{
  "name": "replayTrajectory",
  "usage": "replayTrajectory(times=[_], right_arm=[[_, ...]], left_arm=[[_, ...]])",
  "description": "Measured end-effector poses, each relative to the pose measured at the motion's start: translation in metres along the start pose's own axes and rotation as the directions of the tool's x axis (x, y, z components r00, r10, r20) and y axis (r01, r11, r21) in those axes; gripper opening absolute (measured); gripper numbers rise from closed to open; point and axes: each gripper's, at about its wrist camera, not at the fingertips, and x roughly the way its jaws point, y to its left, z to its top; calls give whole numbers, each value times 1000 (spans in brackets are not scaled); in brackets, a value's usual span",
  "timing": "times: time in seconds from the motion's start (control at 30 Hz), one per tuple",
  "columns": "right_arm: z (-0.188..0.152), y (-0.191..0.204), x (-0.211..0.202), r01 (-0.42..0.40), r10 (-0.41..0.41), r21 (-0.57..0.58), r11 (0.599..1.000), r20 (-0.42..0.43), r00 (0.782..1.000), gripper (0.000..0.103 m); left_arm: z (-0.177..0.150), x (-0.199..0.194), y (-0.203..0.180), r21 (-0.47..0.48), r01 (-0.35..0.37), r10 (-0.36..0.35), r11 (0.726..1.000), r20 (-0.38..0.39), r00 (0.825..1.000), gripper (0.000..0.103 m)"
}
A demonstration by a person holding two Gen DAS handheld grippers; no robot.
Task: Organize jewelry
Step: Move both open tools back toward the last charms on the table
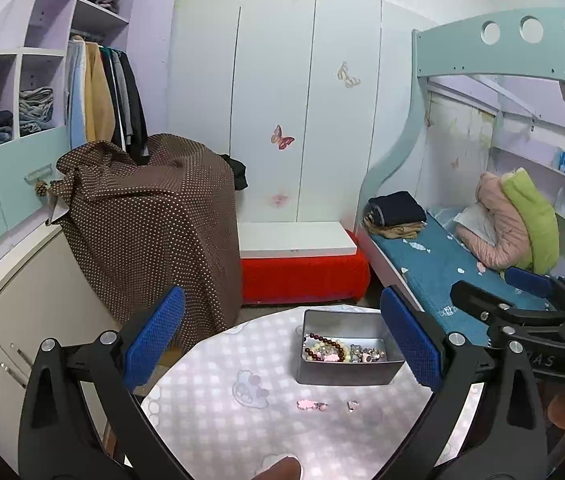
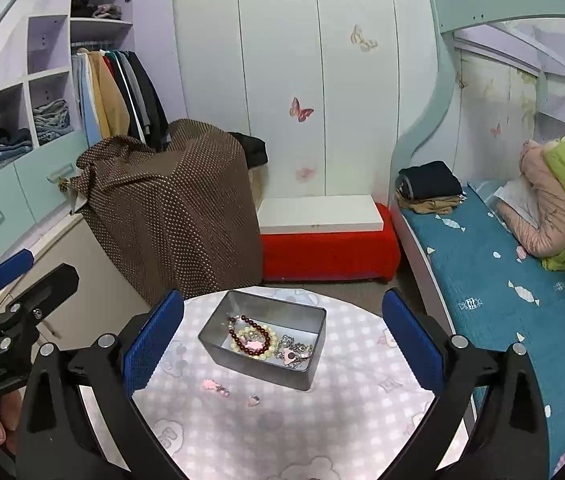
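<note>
Both grippers' fingers gape empty; next, probably pick the pink charm, lower centre, into the tin.

A: Left hand-held gripper is spread wide over the round table, nothing in it.

B: The metal tin?

A: On the far side, with bead bracelets inside. A pink charm and a small silver piece lie loose just in front.
</note>
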Motion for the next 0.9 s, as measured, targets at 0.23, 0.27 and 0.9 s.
replayTrajectory(times=[0.23, 0.27, 0.9], right_arm=[[-4, 0, -30, 11, -11, -3, 1000, 61, 998, 96], [-5, -1, -34, 16, -16, -2, 1000, 68, 998, 96], [-52, -6, -62, 69, -70, 16, 997, 87, 994, 96]], left_arm=[[-13, -24, -1, 10, -29, 29, 1000, 20, 999, 98], [-16, -27, 0, 9, -35, 34, 999, 21, 999, 98], [-76, -44, 15, -8, -77, 77, 997, -27, 997, 98]])
